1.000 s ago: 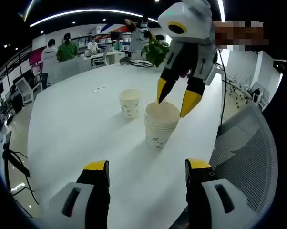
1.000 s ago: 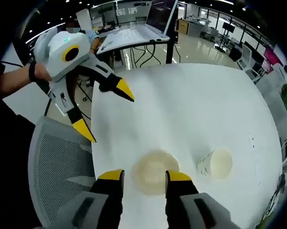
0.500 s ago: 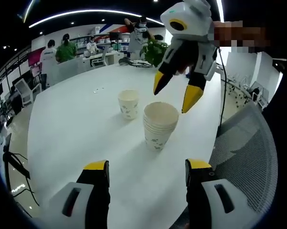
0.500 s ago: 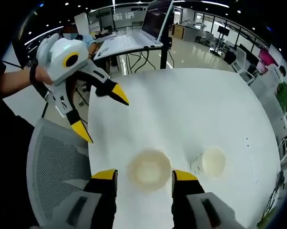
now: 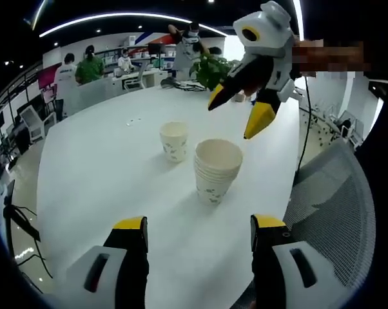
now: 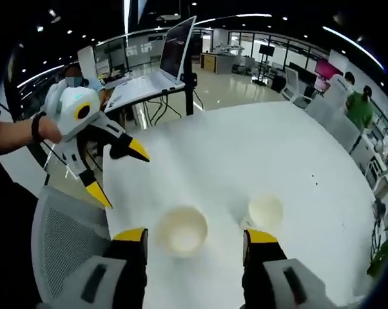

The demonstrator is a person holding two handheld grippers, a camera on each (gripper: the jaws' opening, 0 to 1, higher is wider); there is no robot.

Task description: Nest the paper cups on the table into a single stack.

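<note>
Stack of nested white paper cups mid-frame, single white paper cup just left; left gripper and right gripper both released, grasping nothing

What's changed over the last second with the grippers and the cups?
The right gripper has lifted up and away from the stack of cups, jaws open and empty. The single cup and the stack stand where they were on the table. The left gripper stays open, hanging back.

White worktop, rounded edge. Stack of nested paper cups upright near edge beside mesh chair; single cup just beside stack, apart.
</note>
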